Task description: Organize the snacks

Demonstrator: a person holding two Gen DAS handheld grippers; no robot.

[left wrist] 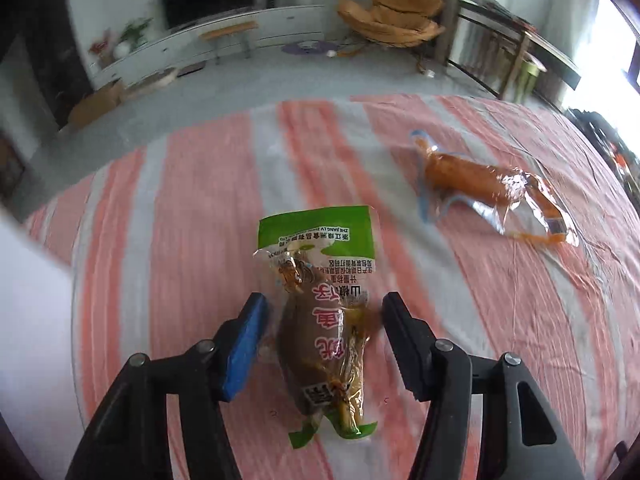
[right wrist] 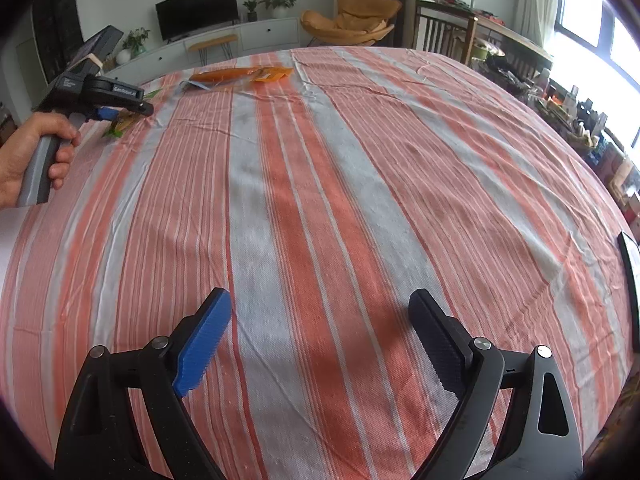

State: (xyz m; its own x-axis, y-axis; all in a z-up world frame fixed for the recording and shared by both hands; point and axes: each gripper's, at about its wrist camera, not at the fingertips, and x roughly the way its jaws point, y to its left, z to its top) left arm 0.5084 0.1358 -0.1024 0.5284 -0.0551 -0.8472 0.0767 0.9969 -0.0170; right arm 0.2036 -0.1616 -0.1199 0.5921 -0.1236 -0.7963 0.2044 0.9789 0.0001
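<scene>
A green-topped snack pack (left wrist: pixel 320 320) with a brown snack inside lies on the striped tablecloth (left wrist: pixel 180 220). My left gripper (left wrist: pixel 324 300) straddles it, and the blue pad (left wrist: pixel 246 344) and the black pad (left wrist: pixel 400 344) meet its sides at the widest part. A clear pack with an orange snack (left wrist: pixel 472 176) lies farther off to the right. In the right wrist view, a hand (right wrist: pixel 36 152) holds the left gripper (right wrist: pixel 120 114) over the green pack (right wrist: pixel 120 126), with the orange pack (right wrist: pixel 228 75) beyond it. My right gripper (right wrist: pixel 320 296) hangs open over bare cloth.
The striped cloth (right wrist: pixel 320 160) covers a large table. A dark flat object (right wrist: pixel 630 280) lies at its right edge. Beyond the far edge are a TV cabinet (right wrist: pixel 240 36), an orange chair (right wrist: pixel 348 20) and a cluttered side table (right wrist: pixel 500 36).
</scene>
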